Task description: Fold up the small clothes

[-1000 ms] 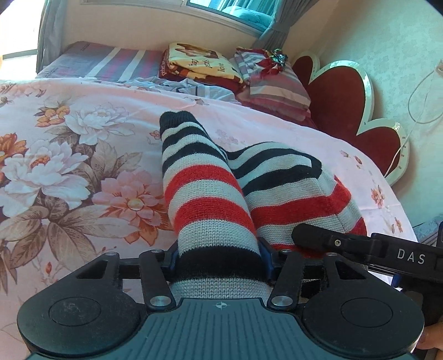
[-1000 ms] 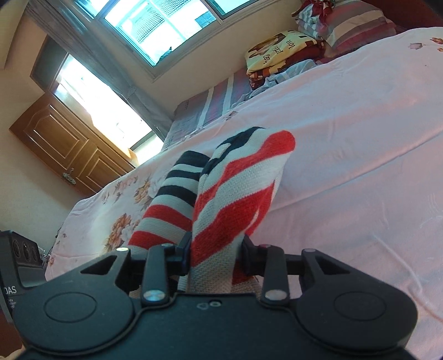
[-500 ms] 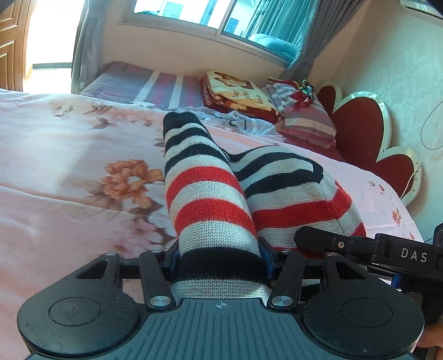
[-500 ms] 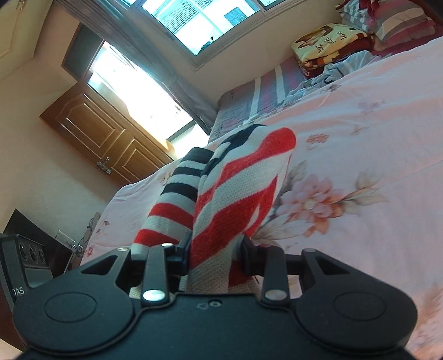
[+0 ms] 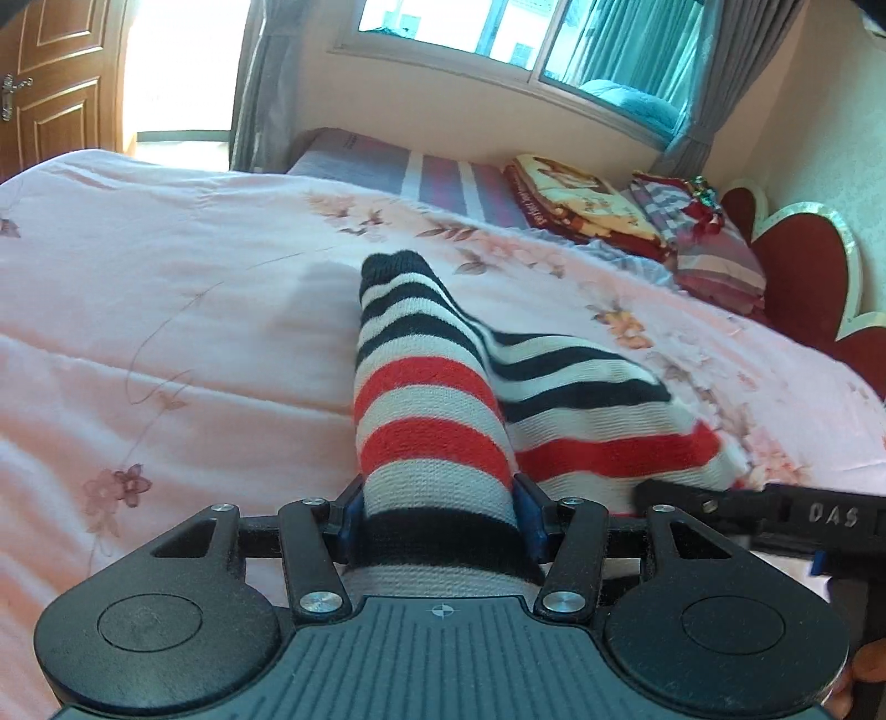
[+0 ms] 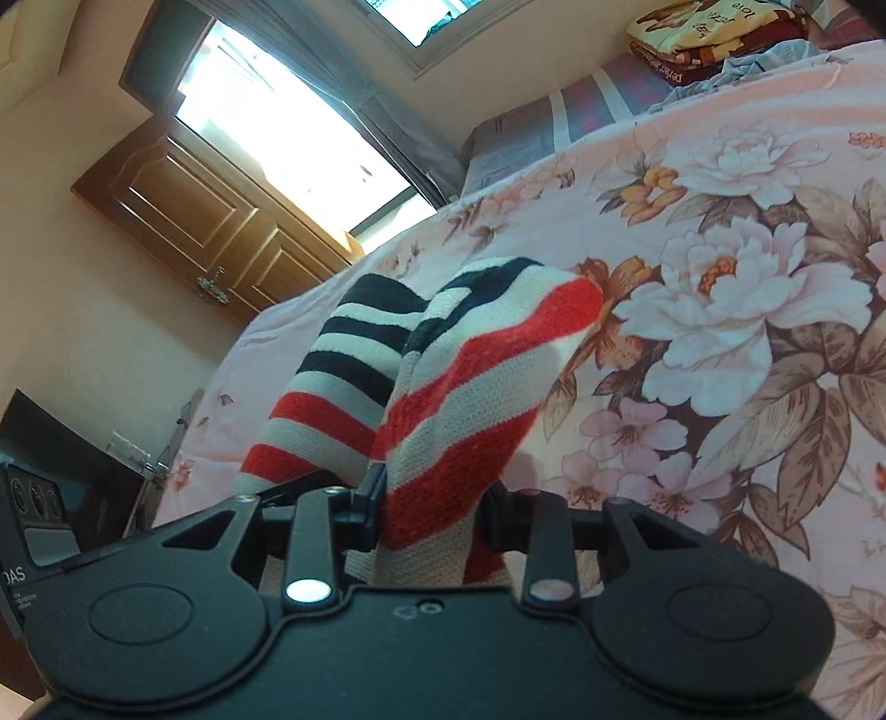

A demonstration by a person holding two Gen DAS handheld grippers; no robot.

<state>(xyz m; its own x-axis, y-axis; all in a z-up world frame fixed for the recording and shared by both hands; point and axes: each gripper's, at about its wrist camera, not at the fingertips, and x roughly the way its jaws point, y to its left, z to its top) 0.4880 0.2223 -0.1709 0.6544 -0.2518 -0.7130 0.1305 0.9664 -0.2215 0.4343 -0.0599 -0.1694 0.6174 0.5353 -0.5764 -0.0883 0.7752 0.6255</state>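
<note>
A small knit garment (image 5: 432, 399) striped red, white and black hangs between both grippers above the pink floral bedspread (image 5: 166, 332). My left gripper (image 5: 434, 518) is shut on one end of it, the cloth bunched between the blue pads. My right gripper (image 6: 432, 498) is shut on the other end (image 6: 459, 399). The right gripper's body (image 5: 775, 512) shows at the right edge of the left wrist view, close beside the left one. The garment's far end (image 5: 398, 271) sticks up in front of me.
Folded blankets and pillows (image 5: 581, 199) are stacked at the head of the bed by a red heart-shaped headboard (image 5: 803, 277). A window with grey curtains (image 5: 498, 33) is behind. A wooden door (image 6: 183, 199) and a dark device (image 6: 33, 509) stand left of the bed.
Both grippers have lifted and swung left with the garment still held. The views now show more of the window, door and plain pink side of the bed.
</note>
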